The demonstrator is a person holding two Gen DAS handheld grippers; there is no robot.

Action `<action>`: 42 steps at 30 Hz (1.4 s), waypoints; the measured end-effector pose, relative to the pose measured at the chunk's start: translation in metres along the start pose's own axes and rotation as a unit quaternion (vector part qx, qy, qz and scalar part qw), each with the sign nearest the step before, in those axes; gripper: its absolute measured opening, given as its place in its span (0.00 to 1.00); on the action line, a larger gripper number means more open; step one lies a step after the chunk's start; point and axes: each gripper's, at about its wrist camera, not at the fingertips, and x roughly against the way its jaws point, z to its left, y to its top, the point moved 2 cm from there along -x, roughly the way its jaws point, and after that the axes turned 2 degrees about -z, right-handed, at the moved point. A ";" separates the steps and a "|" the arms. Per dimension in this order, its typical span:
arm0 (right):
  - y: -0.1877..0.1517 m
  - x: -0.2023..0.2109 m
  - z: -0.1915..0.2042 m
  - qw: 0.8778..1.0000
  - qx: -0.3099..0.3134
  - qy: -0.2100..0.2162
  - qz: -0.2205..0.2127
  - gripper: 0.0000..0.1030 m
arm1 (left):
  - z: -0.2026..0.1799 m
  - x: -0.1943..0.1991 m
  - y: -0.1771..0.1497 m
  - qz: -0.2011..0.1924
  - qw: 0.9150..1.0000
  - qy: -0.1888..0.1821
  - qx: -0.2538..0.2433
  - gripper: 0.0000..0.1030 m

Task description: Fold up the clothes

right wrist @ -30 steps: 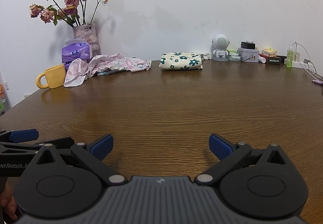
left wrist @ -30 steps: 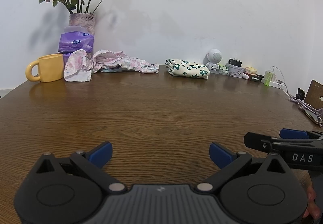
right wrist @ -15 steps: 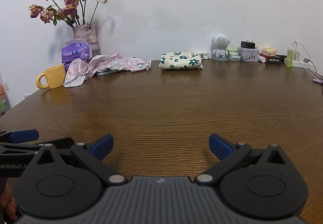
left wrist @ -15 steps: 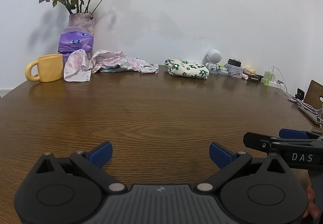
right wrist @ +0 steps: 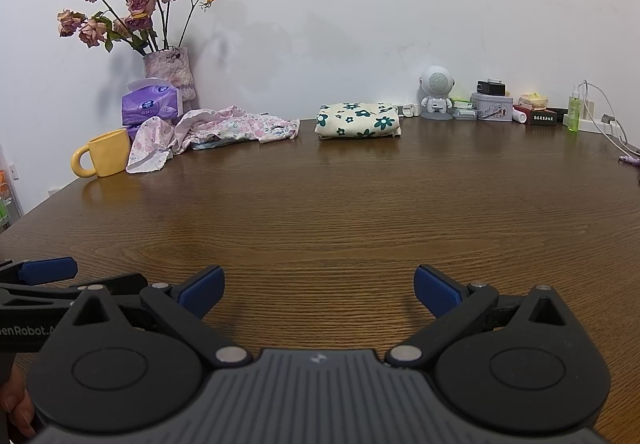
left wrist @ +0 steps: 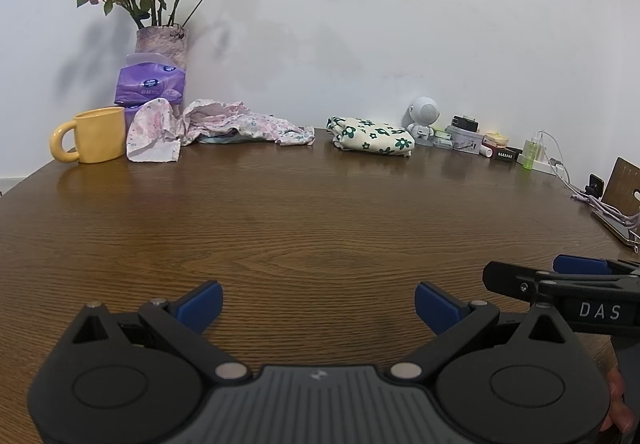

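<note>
A crumpled pink floral garment (left wrist: 224, 126) (right wrist: 224, 130) lies unfolded at the far left of the wooden table (left wrist: 304, 212) (right wrist: 340, 204), against the wall. To its right rests a cream cloth with dark green flowers (left wrist: 372, 136) (right wrist: 358, 120), folded into a neat block. My left gripper (left wrist: 318, 308) hovers open over the near table edge, nothing between its blue pads. My right gripper (right wrist: 318, 290) is open too, beside it at the same depth and just as empty. Both are far from the clothes.
A yellow mug (left wrist: 94, 136), a purple tissue pack (left wrist: 150, 84) and a vase of dried roses (left wrist: 160, 44) stand at the back left. A white robot-shaped speaker (right wrist: 436, 94), small boxes, a green bottle (right wrist: 574, 114) and cables (left wrist: 560, 164) line the back right.
</note>
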 end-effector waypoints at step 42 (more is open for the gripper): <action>0.001 0.000 -0.003 1.000 -0.012 0.006 0.004 1.00 | 0.004 -0.004 -0.001 0.013 1.000 0.002 0.013 0.99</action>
